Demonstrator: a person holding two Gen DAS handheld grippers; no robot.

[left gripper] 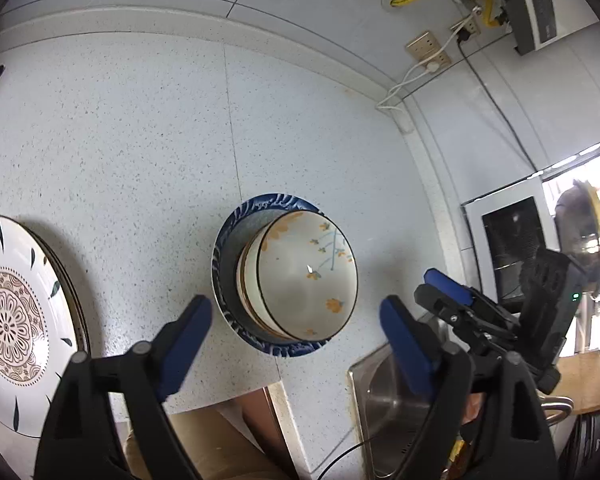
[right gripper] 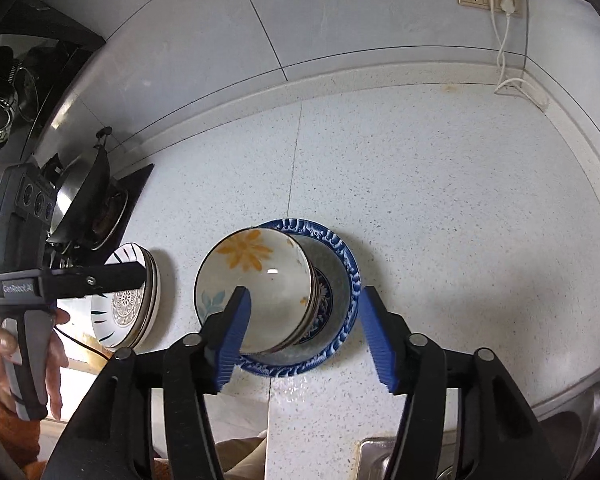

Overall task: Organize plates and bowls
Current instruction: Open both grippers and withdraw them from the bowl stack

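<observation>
A stack of white bowls with orange flowers (left gripper: 300, 276) sits in a blue-rimmed bowl (left gripper: 260, 206) on the speckled counter; both show in the right wrist view too, the bowls (right gripper: 260, 280) in the blue-rimmed bowl (right gripper: 342, 268). A stack of white patterned plates (left gripper: 16, 312) lies to the left, also seen in the right wrist view (right gripper: 130, 312). My left gripper (left gripper: 296, 344) is open and empty, just in front of the bowls. My right gripper (right gripper: 304, 332) is open and empty, its fingers either side of the blue-rimmed bowl's near edge.
A steel sink (left gripper: 396, 404) lies at the counter's right; its corner shows in the right wrist view (right gripper: 580, 400). A wok on the stove (right gripper: 88, 196) stands at the far left. Wall sockets with a white cord (right gripper: 504, 0) are on the back wall.
</observation>
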